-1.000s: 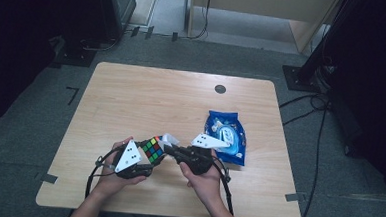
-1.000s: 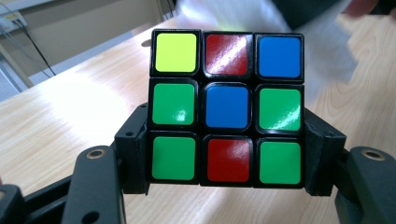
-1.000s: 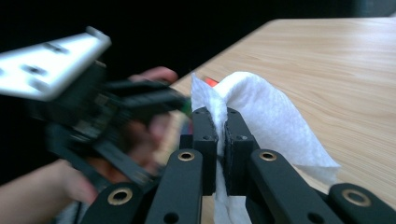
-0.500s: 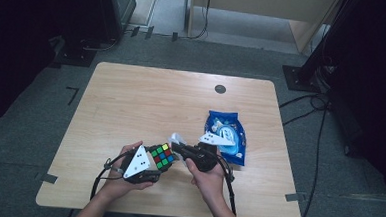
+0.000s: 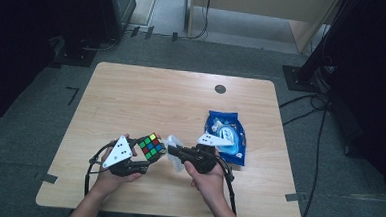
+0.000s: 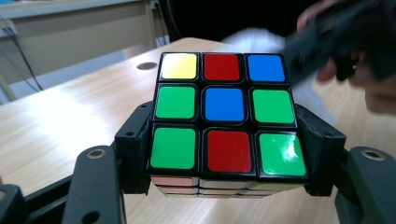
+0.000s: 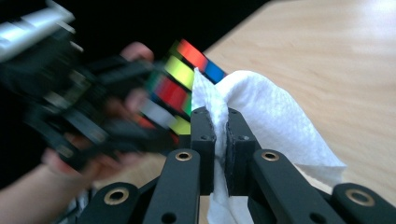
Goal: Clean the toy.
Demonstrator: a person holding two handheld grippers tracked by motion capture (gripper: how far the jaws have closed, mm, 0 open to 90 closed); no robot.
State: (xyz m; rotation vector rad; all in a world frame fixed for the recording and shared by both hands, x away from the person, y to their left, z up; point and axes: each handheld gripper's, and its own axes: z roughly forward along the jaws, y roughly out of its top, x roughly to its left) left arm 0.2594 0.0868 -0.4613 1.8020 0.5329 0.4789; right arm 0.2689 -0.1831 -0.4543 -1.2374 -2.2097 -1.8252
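A scrambled puzzle cube is clamped between the jaws of my left gripper, just above the table's front part. Its top face shows green, red, blue and yellow tiles. My right gripper is shut on a white wet wipe, whose loose folds hang right beside the cube. I cannot tell whether wipe and cube touch. In the left gripper view the right hand and the wipe sit blurred just behind the cube.
A blue wet-wipe packet lies on the wooden table just right of the right hand. A small dark round hole sits near the far edge. Cables trail from both grippers toward the front edge.
The left hand has carried the cube from left to right and tilted it, closing on the wipe. The right gripper has stayed about where it was.
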